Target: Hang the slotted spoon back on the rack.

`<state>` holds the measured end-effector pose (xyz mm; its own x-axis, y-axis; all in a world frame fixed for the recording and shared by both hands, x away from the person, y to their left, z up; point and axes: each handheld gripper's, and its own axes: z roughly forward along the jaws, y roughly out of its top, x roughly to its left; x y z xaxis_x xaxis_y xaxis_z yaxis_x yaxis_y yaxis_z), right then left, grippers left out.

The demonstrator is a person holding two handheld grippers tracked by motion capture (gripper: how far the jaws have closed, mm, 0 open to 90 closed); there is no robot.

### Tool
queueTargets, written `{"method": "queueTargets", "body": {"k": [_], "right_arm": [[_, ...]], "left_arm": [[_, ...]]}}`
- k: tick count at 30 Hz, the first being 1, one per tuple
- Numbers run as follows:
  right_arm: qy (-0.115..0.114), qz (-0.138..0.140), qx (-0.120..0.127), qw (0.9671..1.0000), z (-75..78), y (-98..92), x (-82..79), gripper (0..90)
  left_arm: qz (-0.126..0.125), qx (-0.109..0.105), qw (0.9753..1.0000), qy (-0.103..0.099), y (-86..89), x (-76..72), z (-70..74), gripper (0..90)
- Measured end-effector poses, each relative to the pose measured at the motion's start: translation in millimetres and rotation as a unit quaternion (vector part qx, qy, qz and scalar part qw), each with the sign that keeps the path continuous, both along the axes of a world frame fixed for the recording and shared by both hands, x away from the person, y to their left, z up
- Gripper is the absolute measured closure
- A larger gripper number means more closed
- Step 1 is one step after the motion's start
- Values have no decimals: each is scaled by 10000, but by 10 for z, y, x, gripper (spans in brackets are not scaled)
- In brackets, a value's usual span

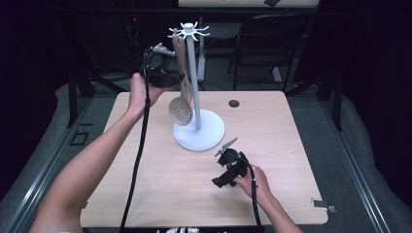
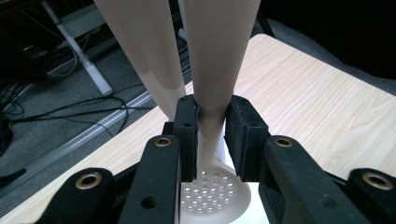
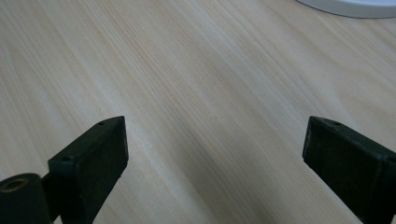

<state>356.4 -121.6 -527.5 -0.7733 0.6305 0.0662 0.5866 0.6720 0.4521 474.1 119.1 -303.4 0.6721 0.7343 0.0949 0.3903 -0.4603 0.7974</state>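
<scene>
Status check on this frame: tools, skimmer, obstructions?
Left tool shut on beige slotted skimmer's handle beside white stand pole. Right tool open, idle above wooden table. No obstruction visible.

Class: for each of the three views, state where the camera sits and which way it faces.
High view: above the person's side, facing forward and down on the table; forearms, left gripper, right gripper.
Left gripper view: rides the left gripper, jaws shut on the skimmer.
Right gripper view: rides the right gripper, jaws open.
High and left gripper views share the skimmer.
</scene>
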Motion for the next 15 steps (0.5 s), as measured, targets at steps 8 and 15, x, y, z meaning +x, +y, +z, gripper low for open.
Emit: {"method": "queueTargets", "body": {"k": [8, 15], "right_arm": [[-8, -42, 46, 10000, -14, 10, -6, 64], [25, 54, -79, 10000, 4, -5, 7, 65]], "left_arm": [[66, 64, 10000, -23, -38, -4, -2, 737], [107, 65, 9999, -101, -58, 12, -15, 726]]}}
